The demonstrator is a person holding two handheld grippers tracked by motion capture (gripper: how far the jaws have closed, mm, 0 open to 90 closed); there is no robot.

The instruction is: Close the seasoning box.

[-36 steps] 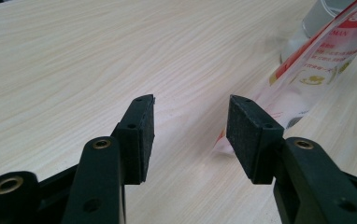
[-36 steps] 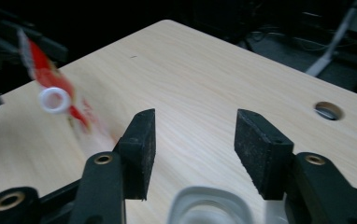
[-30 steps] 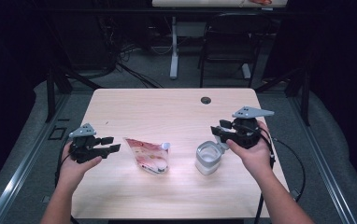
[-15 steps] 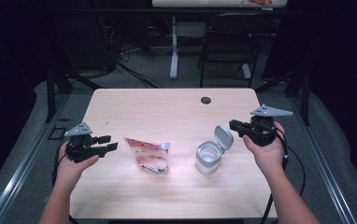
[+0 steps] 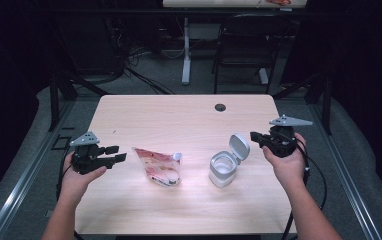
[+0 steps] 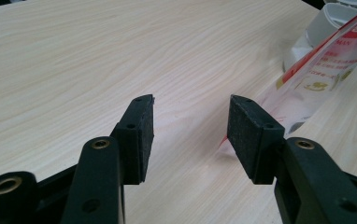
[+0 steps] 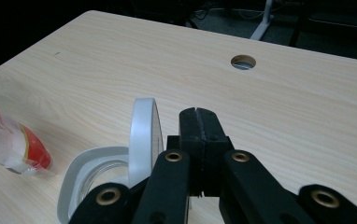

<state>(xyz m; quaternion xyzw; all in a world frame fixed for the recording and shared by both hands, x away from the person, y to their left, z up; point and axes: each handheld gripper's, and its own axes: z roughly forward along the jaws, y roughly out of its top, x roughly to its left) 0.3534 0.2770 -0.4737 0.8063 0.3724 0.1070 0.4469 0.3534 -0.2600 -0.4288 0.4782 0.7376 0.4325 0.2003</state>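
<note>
Small white plastic container with a hinged flip lid (image 5: 225, 168) stands right of centre on the pale wood-grain tabletop (image 5: 179, 120). Lid is up, tilted back toward the table's right side, mouth open to the ceiling.

Clear plastic pouch with red and pink print (image 5: 158, 166) lies flat just left of the container, apart from it. Its long axis runs roughly from the near left toward the container, and the narrow spout end points that way.

Right gripper (image 5: 255, 136) hovers right of the raised lid, close but not touching, jaws pressed together with nothing between them. In the right gripper view the closed jaw tips (image 7: 199, 122) sit just beside the lid's white edge (image 7: 141, 140).

Left gripper (image 5: 117, 153) hovers near the table's left edge, jaws spread and empty, aimed at the pouch. In the left gripper view the pouch (image 6: 324, 70) lies ahead and to the right of the gap, with the container (image 6: 314, 35) behind it.

Judgement: lid is open, so filling from the pouch looks next. The left hand is nearer the pouch, so the grab falls to it.

Surface is bare wood with a round cable hole (image 5: 220, 107) toward the far edge. The room is dark, with a grey floor, cables and a black chair (image 5: 244, 50) beyond the table.
</note>
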